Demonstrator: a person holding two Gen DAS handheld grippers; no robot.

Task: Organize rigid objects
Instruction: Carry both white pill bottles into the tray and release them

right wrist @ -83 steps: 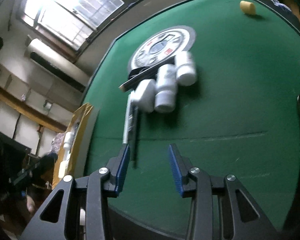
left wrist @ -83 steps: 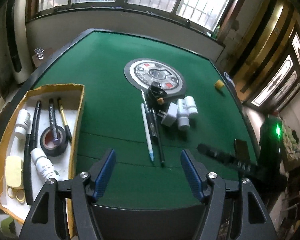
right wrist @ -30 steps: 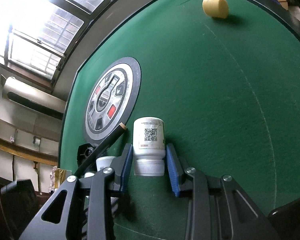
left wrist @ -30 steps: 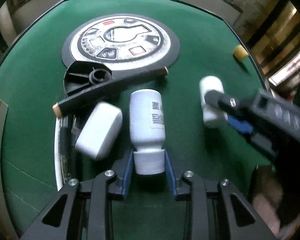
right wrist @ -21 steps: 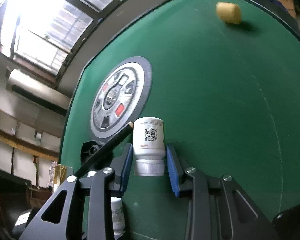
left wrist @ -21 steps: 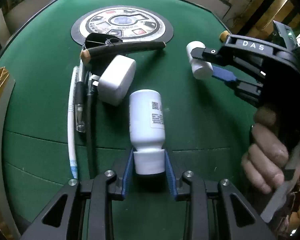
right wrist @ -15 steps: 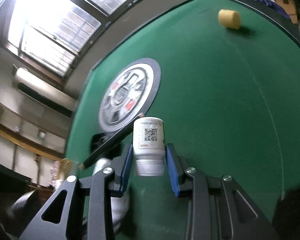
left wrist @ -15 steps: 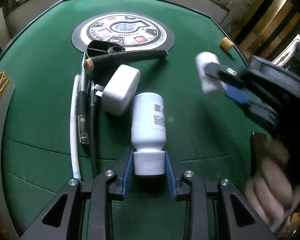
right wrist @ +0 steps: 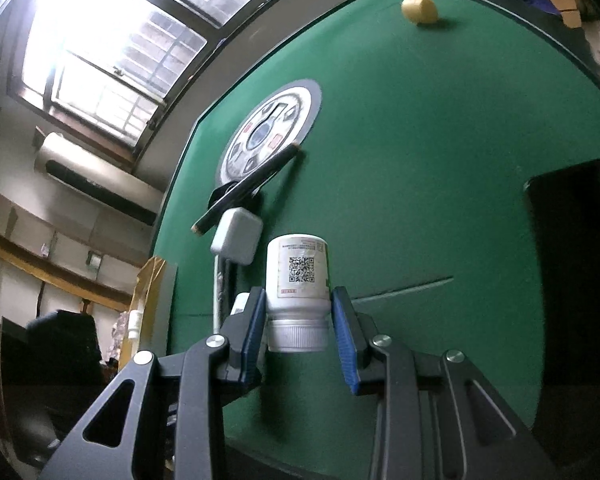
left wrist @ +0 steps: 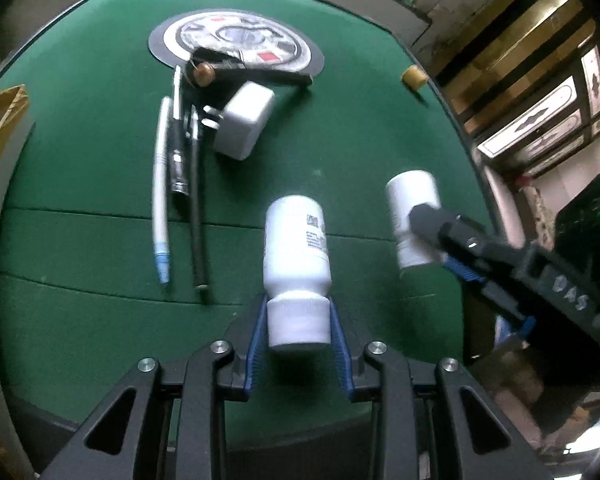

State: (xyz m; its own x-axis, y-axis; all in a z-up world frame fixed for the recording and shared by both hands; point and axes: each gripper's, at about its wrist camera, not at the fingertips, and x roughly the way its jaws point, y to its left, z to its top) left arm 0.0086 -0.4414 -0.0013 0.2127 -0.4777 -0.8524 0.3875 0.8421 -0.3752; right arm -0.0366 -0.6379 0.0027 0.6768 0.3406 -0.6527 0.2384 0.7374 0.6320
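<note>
My left gripper [left wrist: 299, 322] is shut on the cap end of a white pill bottle [left wrist: 296, 252] and holds it above the green table. My right gripper [right wrist: 299, 320] is shut on a second white bottle [right wrist: 298, 280] with a QR label; it also shows in the left wrist view [left wrist: 410, 216]. On the felt lie a white plug adapter [left wrist: 242, 126], a white pen [left wrist: 160, 200], dark pens [left wrist: 196, 208] and a black rod [left wrist: 252, 72].
A round grey panel [left wrist: 236, 40] is set in the table's middle. A yellow cap [left wrist: 414, 78] lies at the far right. A cardboard box's edge [left wrist: 0, 120] shows at the left. A black object [right wrist: 576, 280] lies at the right edge.
Both grippers closed on the bottles, lifted them and drew back toward the near edge. The plug adapter and pens stayed on the felt.
</note>
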